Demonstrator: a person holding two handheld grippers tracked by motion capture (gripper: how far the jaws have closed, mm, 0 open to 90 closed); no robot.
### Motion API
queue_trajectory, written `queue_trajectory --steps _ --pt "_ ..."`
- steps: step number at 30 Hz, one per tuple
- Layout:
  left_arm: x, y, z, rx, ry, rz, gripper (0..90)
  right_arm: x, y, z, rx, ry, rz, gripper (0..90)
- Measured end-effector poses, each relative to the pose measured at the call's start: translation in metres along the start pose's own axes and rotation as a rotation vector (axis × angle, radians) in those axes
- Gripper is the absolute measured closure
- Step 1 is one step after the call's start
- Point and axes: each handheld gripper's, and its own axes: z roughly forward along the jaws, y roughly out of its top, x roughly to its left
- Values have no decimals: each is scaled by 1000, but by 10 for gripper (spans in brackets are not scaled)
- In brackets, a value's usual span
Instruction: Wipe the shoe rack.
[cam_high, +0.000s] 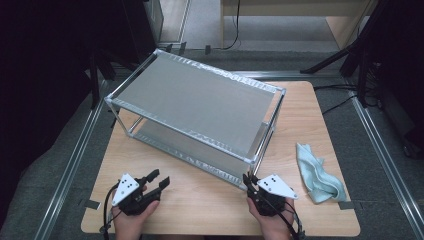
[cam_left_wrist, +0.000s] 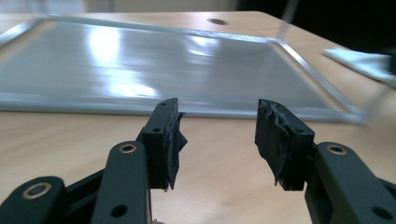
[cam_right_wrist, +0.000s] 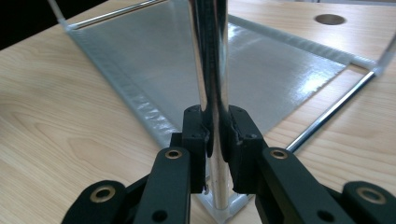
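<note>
Right gripper clamps the rack's corner post (presumably to steady or shift it); left gripper hangs half-open, empty, near the rack

A wooden table carries a two-tier metal shelf and a cloth (light blue, crumpled).

Rack silver-grey, chrome post; cloth pale blue; table lt wood grain; grippers blk.

We lose the rack's post past the top edge, our cloth blurred and cropped, lower shelf mostly hidden
</note>
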Motion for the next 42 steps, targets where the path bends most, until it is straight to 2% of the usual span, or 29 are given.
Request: queue_trajectory --steps 1,5,8,10,13,16,17,19,20,21,25,30,36,42 --pt "9 2 2 -1 28 -7 494 -3 -1 -2 -2 -7 0 786" --pt "36 10 10 -4 91 -72 493 -17 -7 -18 -3 -50 6 790" --pt "55 16 16 -4 159 -135 495 -26 -12 -30 -4 -66 22 789" --pt "65 20 20 -2 233 -156 492 -33 -15 -39 -3 -72 27 789" --pt "75 24 22 -30 327 -194 488 -40 -19 -48 -5 -79 32 788" --pt "82 28 26 -36 346 -213 472 -45 -22 -56 -7 -79 36 789" --pt "85 29 28 -34 341 -215 480 -47 -24 -59 -5 -77 36 789" --pt "86 30 32 -21 319 -201 578 -49 -25 -63 -4 -82 32 790" --pt "87 30 33 -16 310 -195 705 -50 -26 -65 -3 -91 30 790" --pt "88 30 33 -13 305 -197 750 -51 -26 -65 -4 -94 35 790" --pt "85 29 29 2 312 -178 770 -53 -24 -64 -5 -106 41 789" --pt "82 23 14 2 276 -170 771 -62 -17 -57 -3 -123 92 780" --pt "75 14 -16 -19 237 -190 764 -72 -3 -44 -7 -136 115 778" --pt "56 2 -41 -7 178 -161 767 -88 11 -29 -3 -168 142 775"
